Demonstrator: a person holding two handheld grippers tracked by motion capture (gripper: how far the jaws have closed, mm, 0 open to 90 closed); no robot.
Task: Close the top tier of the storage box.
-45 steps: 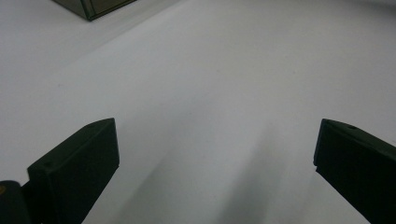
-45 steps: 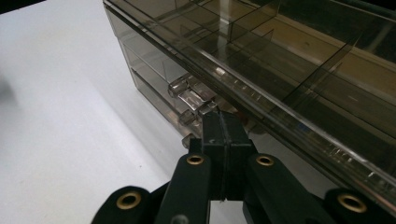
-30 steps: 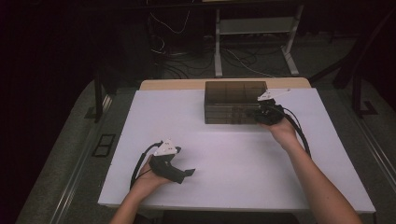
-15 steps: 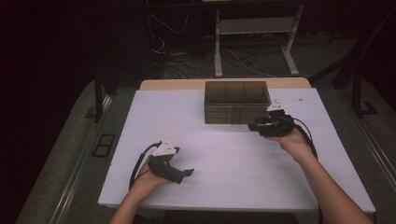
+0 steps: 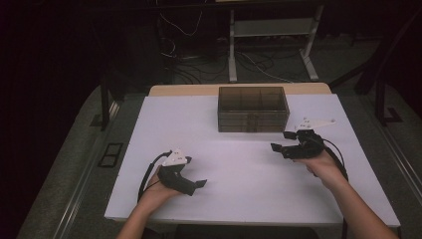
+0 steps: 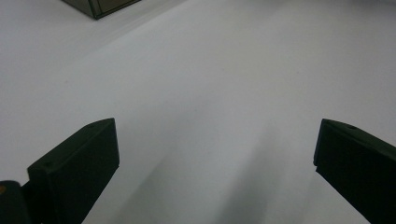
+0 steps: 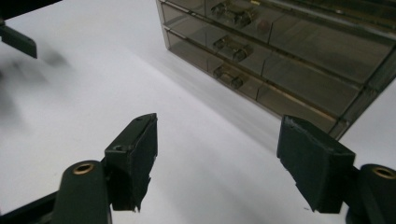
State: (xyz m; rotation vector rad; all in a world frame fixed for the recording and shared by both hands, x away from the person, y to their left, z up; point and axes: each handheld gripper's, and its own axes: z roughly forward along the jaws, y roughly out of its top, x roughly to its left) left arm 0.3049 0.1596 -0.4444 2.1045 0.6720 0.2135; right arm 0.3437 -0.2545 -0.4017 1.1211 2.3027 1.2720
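Observation:
A smoky see-through drawer box stands at the far middle of the white table. In the right gripper view its stacked drawers with small handles lie just ahead. My right gripper hovers over the table a little in front of the box's right corner and points left. Its jaws have just been opening, and they are open with nothing between them. My left gripper rests near the front left, open over bare table.
The box's corner shows at the top of the left gripper view. The left gripper's jaw tip shows far off in the right gripper view. Beyond the table are a metal stand and cables on the dark floor.
My right gripper has drawn back from the box's front right corner toward the near side, and its jaws have spread apart. The left gripper has stayed put.

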